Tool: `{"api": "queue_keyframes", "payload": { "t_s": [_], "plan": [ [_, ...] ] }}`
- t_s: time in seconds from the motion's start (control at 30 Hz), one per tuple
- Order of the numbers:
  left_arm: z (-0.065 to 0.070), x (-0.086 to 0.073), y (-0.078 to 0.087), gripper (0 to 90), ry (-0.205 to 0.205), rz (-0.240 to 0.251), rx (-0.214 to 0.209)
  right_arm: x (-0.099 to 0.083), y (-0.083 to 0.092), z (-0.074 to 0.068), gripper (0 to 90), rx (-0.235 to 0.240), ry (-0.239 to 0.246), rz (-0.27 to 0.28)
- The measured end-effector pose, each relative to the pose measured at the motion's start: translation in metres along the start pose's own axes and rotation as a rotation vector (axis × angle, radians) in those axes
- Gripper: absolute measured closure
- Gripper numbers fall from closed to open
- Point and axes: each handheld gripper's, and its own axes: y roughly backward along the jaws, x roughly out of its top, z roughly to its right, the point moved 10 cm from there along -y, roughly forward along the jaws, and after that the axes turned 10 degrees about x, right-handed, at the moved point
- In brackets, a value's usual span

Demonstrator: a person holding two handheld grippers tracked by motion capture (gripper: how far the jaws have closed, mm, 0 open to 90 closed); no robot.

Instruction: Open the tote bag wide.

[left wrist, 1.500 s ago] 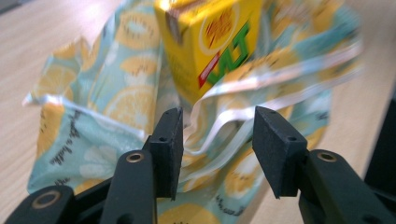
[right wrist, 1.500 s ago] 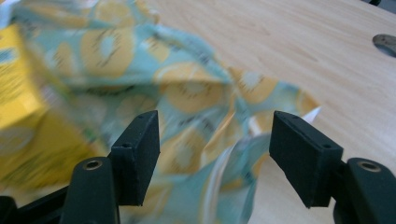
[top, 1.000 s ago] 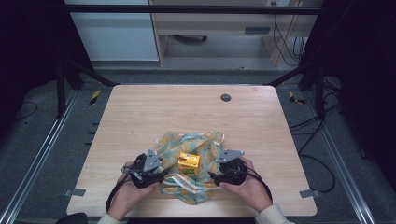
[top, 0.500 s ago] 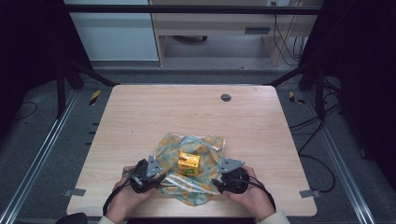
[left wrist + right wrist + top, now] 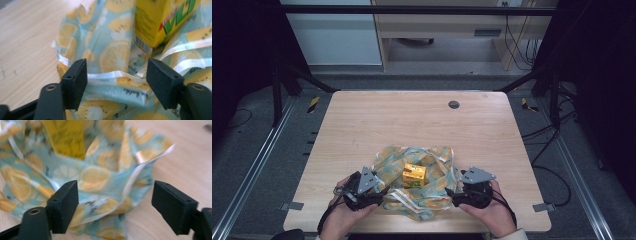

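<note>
A lemon-print cloth (image 5: 432,165) with white ribbon edging lies crumpled on the near half of the wooden table (image 5: 412,120). A yellow drink carton (image 5: 414,175) stands upright at its middle. My left gripper (image 5: 384,192) sits at the cloth's near-left edge. In the left gripper view the gripper (image 5: 116,75) is open, its jaws just opened. The cloth (image 5: 115,55) runs between the pads unpressed, with the carton (image 5: 160,20) behind. My right gripper (image 5: 451,194) is at the near-right edge. That gripper (image 5: 115,200) is likewise open after opening, with a cloth (image 5: 97,177) fold between the pads and the carton (image 5: 66,137) beyond.
A dark round grommet (image 5: 454,104) sits near the table's far edge. The far half of the tabletop is bare wood. Metal frame rails (image 5: 257,165) run along both sides on the floor. A desk and cables stand beyond the far edge.
Both hands have drawn slightly outward from the carton, the right one farther to the right. The jaws of both grippers stand wider, and the cloth lies loose between them.
</note>
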Motion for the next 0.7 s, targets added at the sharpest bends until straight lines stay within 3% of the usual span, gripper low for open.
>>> {"api": "queue_keyframes", "payload": {
  "t_s": [0.1,0.17,0.2,0.3,0.43,0.7],
  "plan": [
    [-0.009,0.007,0.007,21.3,0.074,0.041,0.004,0.011,0.018,0.010,17.3,-0.023,-0.034,0.089],
    [-0.017,0.010,0.011,20.1,0.098,0.061,0.023,0.012,0.020,0.013,17.1,-0.035,-0.038,0.099],
    [-0.023,0.011,0.013,18.1,0.117,0.074,0.032,0.012,0.026,0.023,16.4,-0.065,-0.067,0.118],
    [-0.037,0.011,0.018,16.1,0.164,0.088,0.042,0.011,0.030,0.032,16.0,-0.086,-0.096,0.133],
    [-0.055,0.007,0.021,15.5,0.193,0.092,0.074,0.006,0.040,0.049,14.5,-0.129,-0.163,0.155],
    [-0.087,-0.008,0.020,14.2,0.227,0.066,0.150,-0.006,0.054,0.072,13.2,-0.193,-0.219,0.163]
  ]
}}
